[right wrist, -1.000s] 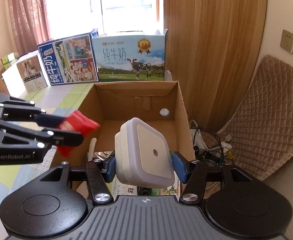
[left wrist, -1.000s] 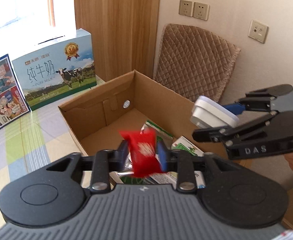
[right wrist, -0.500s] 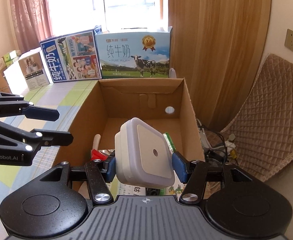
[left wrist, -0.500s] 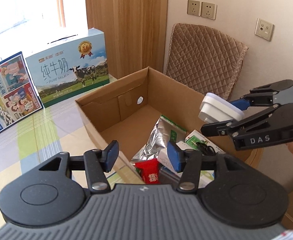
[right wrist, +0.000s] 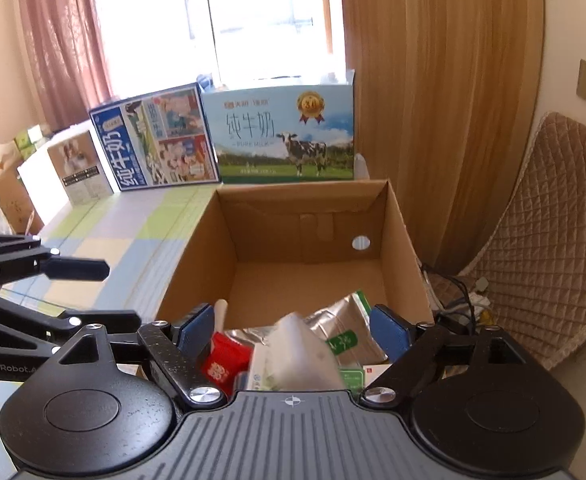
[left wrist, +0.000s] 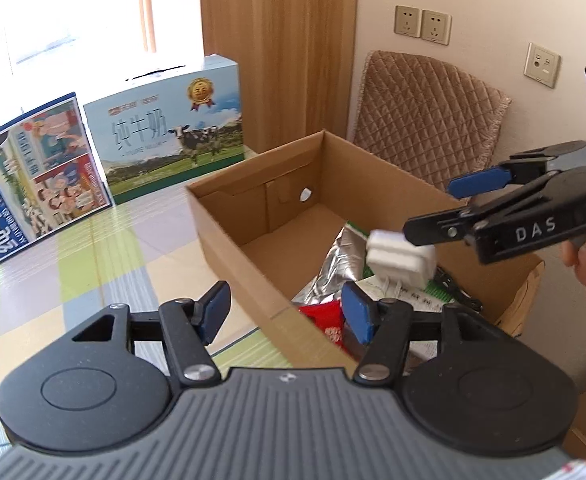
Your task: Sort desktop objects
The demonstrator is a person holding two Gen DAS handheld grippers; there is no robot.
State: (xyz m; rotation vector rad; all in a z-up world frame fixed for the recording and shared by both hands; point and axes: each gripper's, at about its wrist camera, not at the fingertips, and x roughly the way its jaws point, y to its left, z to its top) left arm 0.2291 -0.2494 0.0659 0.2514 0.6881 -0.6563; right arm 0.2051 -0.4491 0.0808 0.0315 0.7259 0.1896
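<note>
right gripper point(right wrist: 293, 330): jaws opening, released | white square plastic block point(left wrist: 401, 258): blurred, just below its fingers | left gripper point(left wrist: 285, 312): opening, empty | crinkly red packet point(left wrist: 323, 318): in corrugated cardboard box point(left wrist: 229, 232)

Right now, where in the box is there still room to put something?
The far half of the brown cardboard box floor is bare, by the wall with the round hole. The near end is crowded: silver foil pouch, red packet, white plug-in block.
</note>
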